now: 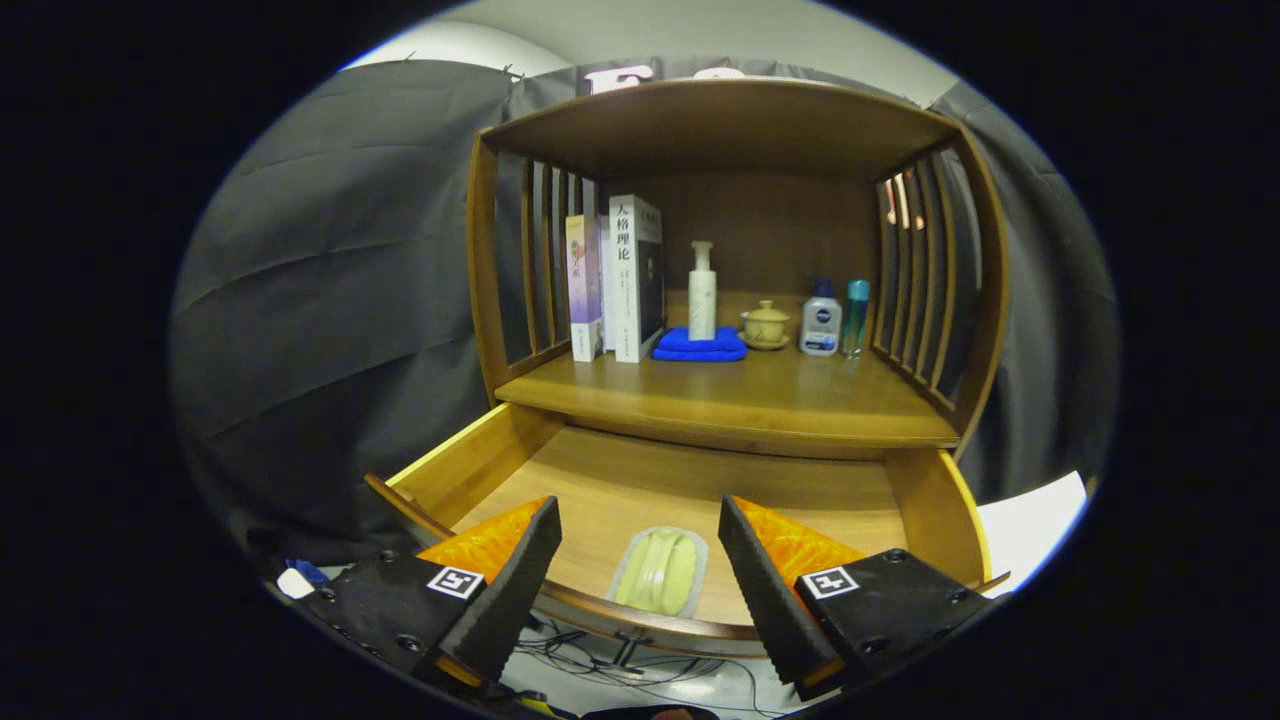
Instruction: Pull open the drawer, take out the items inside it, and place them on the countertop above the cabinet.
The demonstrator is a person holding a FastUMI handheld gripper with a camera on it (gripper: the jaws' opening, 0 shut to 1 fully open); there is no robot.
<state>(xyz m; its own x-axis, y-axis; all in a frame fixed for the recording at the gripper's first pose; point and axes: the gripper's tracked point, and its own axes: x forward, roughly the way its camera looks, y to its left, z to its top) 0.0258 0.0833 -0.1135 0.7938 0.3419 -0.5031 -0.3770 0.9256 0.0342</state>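
The wooden drawer (480, 455) of the cabinet stands pulled open below the countertop (760, 400). On the drawer floor, near its front rim, lies a pale green soap-like item in a clear wrapper (660, 570). My gripper (638, 520) is open and hangs above the front of the drawer, with the green item below and between the two fingers, untouched by either.
On the countertop, at the back, stand two books (620, 280), a white pump bottle (702, 290) on a folded blue cloth (700, 346), a small lidded cup (766, 324), a white bottle (821, 320) and a teal bottle (855, 316). Slatted side walls (915, 290) and a top board enclose it.
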